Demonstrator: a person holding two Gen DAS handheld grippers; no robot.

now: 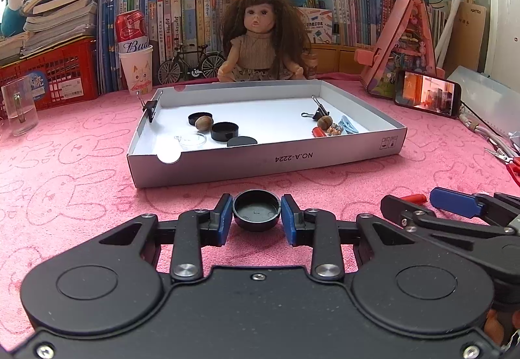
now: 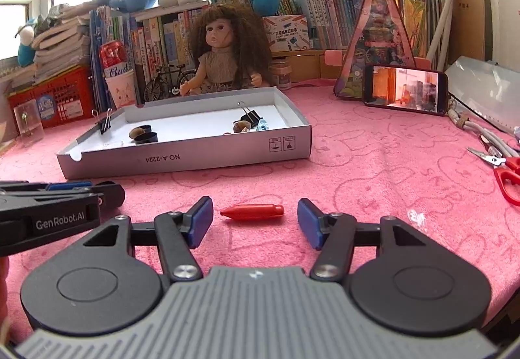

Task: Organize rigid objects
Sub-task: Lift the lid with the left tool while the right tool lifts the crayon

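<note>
The black cap, light, stiff and slick, is clenched across its rim by the left claw at six o'clock of the tray, while the red cap lies on the tabletop between the released right claw.

Open pink cloth right of box; front wall blocks low entry.

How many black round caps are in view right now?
4: one black cap between the left gripper fingers, three in the white tray. None apparently hidden.
</note>
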